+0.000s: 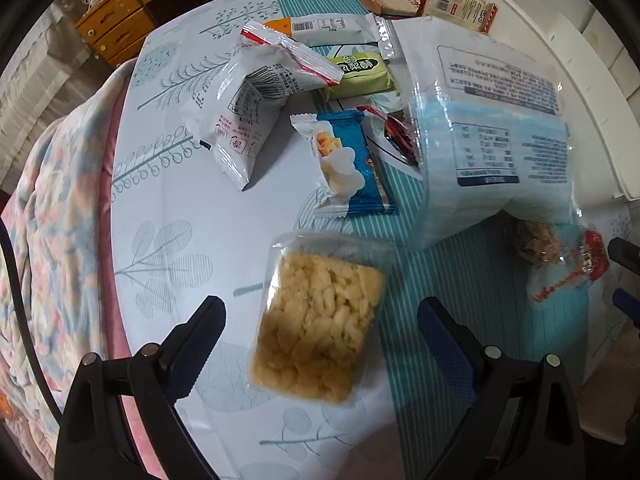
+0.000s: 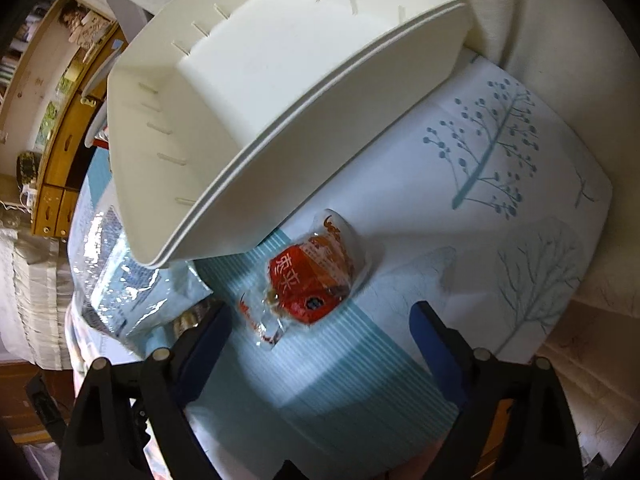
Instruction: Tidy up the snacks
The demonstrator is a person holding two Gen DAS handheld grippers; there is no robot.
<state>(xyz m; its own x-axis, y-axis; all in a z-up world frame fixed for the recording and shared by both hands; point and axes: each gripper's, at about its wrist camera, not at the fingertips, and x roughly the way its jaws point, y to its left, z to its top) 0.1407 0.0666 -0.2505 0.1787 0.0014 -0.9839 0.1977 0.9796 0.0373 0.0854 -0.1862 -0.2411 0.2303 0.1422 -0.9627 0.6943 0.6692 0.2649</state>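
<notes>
The left gripper [image 1: 320, 320] points down at the table [image 1: 192, 216]. Its two fingers stand wide apart and hold nothing. A clear pack of yellow puffed rice cake [image 1: 316, 324] lies flat on the cloth between them, and neither finger touches it. A bit farther off lies a blue snack pack [image 1: 352, 164]. Beside it is a puffy white bag with a red strip [image 1: 256, 104]. Behind those sit a green pack [image 1: 360, 74] and a long white and orange pack [image 1: 324, 30]. A big pale blue bag [image 1: 488, 136] leans on the right, with a dark red pack [image 1: 400, 136] tucked against it. Far back lie a brown pack [image 1: 392, 4] and a red-edged one [image 1: 460, 6].

The right gripper [image 2: 320, 316] is spread open too, with nothing held. A small red snack pack [image 2: 308, 280] lies on the cloth just past its fingertips, between the two fingers but not touched by them. Behind that pack stands a white plastic bin [image 2: 248, 100], and nothing shows inside it. The big pale blue bag lies to the left, next to the bin.
</notes>
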